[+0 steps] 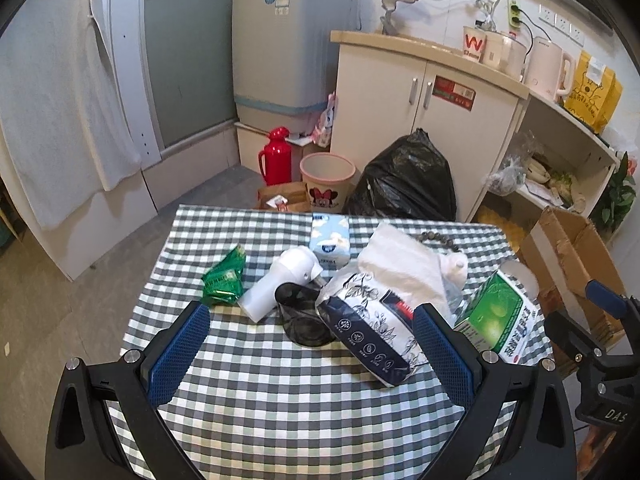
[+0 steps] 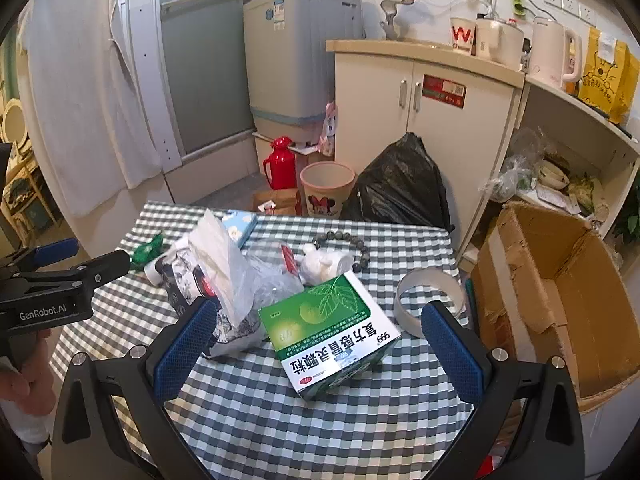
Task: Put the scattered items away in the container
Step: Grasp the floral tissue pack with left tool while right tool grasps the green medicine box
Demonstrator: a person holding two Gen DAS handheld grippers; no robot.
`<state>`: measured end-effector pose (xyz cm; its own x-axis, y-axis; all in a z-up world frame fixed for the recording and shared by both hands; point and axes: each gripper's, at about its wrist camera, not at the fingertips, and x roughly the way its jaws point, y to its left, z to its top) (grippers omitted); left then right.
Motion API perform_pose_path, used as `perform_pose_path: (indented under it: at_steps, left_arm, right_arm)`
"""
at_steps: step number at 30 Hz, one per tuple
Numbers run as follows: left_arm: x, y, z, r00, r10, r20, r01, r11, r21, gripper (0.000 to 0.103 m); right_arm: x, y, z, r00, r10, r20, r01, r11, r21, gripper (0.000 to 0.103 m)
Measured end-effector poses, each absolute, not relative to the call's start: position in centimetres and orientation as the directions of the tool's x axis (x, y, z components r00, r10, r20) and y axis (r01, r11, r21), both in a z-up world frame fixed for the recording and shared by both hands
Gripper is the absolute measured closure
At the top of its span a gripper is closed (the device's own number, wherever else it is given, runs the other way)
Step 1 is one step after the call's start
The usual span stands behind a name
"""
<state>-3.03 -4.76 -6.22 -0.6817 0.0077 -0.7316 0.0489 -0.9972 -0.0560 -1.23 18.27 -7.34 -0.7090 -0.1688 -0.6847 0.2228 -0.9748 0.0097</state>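
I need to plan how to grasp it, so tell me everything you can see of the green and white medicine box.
The medicine box is a rectangular carton, apparently cardboard, green on top with a leaf design and a white band bearing blue Chinese characters and "999". It looks closed and undamaged. It lies flat but skewed on the checked tablecloth, near the table's right edge, between the open right gripper's fingers without visible contact. Its far corner touches or overlaps the crumpled clear plastic bag; a tape roll sits just beside it.
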Motion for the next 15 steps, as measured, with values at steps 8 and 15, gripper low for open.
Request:
perform_pose_path:
  at_steps: [8,15]
  left_arm:
    - [-4.8,-4.1,-9.3,-0.631,0.067,-0.773,0.007,-0.996,-0.092,0.0]
    - [-6.5,-3.6,-11.5,-0.584,0.129,-0.802,-0.011,-0.988,-0.151,0.0]
  right_arm:
    - [-2.4,18.7,-9.4,-0.676,-0.153,-0.721,0.214,-0.977,0.007,0.0]
    - [-3.3,19.9,-10.6,-0.657,-0.142,-0.74,0.195,-0.981,0.014,0.0]
